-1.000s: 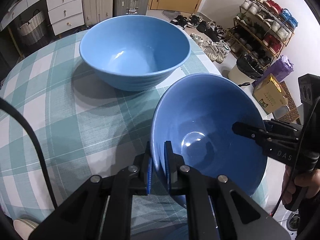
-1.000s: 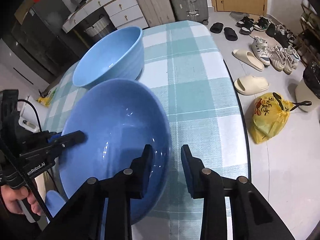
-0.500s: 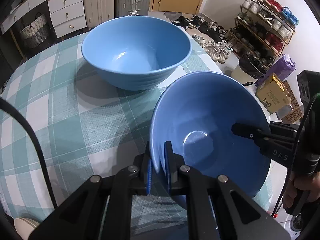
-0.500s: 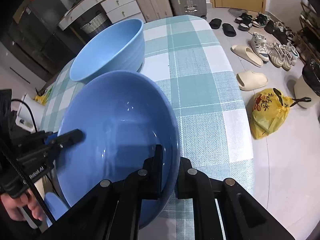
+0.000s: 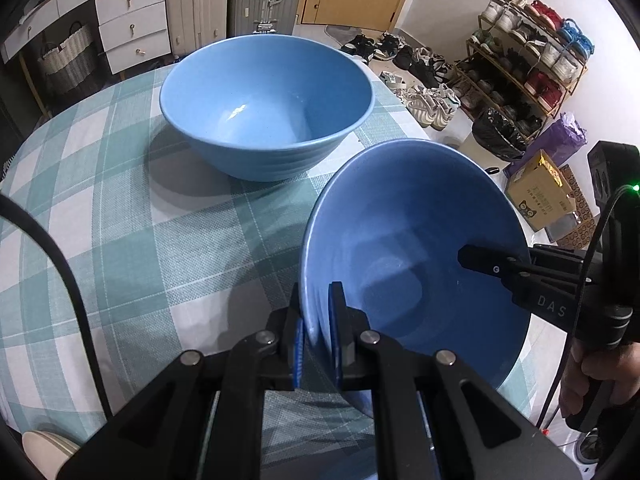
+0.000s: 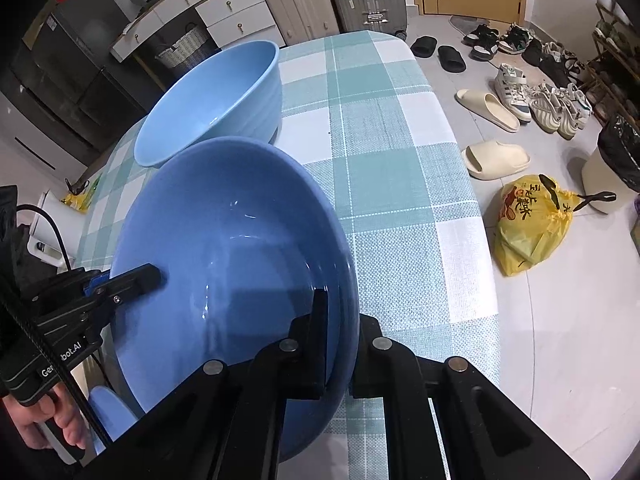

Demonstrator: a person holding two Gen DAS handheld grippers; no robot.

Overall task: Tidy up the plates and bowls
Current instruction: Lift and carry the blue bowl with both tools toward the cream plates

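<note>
The glossy blue bowl I am holding is round and deep, its smooth glazed inside catching soft highlights, and it hangs tilted above the near edge of the table, pinned from two sides. My left gripper is pinching its near rim, one black finger inside the wall and one outside, with a blue pad pressed against the faintly ridged outer face. My right gripper is clamped on the opposite rim in the same way, its flat inner finger lying against the slick interior. Farther back on the table, apart from the held bowl, stands a second blue bowl, upright, of the same glaze, with shallow horizontal ribs around its outer wall. The table is round and covered in a woven cloth of teal and white checks. On the pale floor beyond lie cream foam slippers, a crinkled yellow plastic bag knotted at the top, and a metal rack of shoes.
</note>
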